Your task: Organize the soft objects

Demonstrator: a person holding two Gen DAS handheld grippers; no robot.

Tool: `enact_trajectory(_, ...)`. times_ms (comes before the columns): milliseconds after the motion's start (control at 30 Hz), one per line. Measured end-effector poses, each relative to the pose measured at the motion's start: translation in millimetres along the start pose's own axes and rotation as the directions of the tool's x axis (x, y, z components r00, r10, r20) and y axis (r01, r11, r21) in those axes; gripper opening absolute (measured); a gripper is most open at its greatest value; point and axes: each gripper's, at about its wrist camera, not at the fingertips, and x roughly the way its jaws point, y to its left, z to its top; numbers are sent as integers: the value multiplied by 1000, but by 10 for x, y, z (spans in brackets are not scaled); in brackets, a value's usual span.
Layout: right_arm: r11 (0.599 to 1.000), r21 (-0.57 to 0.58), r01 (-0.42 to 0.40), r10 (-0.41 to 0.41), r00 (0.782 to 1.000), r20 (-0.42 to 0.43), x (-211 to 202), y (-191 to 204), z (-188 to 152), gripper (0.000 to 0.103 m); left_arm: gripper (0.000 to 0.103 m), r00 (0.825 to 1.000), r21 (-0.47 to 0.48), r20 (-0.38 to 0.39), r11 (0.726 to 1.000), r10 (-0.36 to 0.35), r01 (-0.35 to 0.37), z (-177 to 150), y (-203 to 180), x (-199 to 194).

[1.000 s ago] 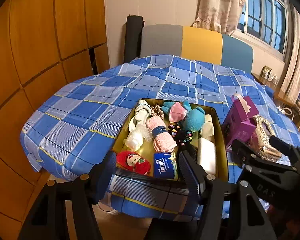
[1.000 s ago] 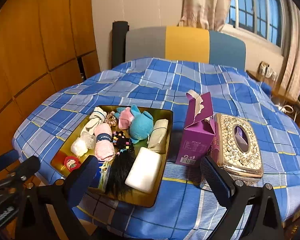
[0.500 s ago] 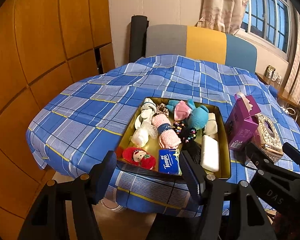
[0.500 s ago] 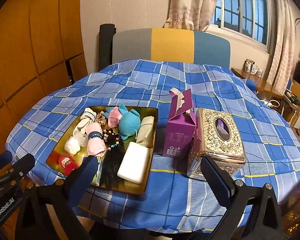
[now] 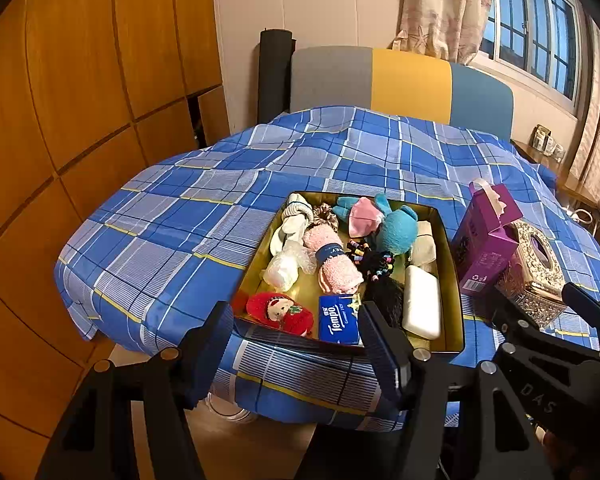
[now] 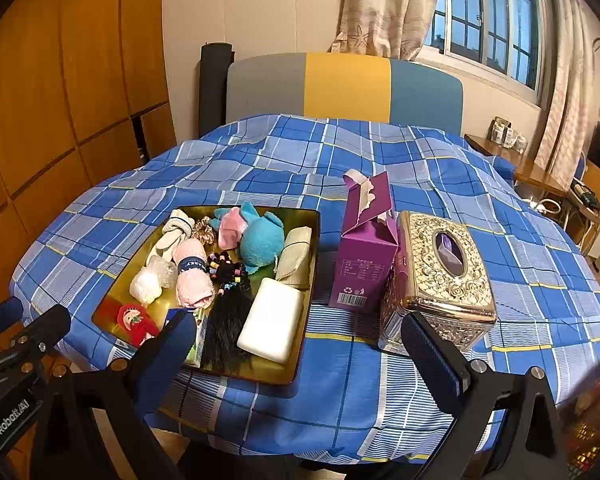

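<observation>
Both my left hand-held gripper (image 5: 296, 332) and right hand-held gripper (image 6: 296, 354) hung released, empty, before the gold rectangular tray (image 6: 306, 280) on the blue plaid surface (image 6: 380, 380); its fluffy pink rolled towel (image 6: 192, 276) looked light, squashy, best pinched mid-roll.

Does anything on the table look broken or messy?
Yes. The purple box beside the gold tray has a ripped-open top with ragged flaps sticking up. Inside the tray, a black tuft of hair sprawls loosely among the soft toys.

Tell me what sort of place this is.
Most likely a room in a home: a table under a blue checked cloth, a curtained window, wooden cabinet doors, and an upholstered bench behind.
</observation>
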Motion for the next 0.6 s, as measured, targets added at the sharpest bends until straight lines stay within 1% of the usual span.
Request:
enact_trajectory(200, 1000, 7, 10, -10, 1000, -2, 16, -15, -5, 103, 66, 1000, 4, -12, 1000, -5, 5, -5, -6, 28)
enact_trajectory(600, 1000, 0, 6, -6, 1000, -11, 37, -4, -16, 103, 66, 1000, 12, -15, 1000, -5, 5, -8, -11, 25)
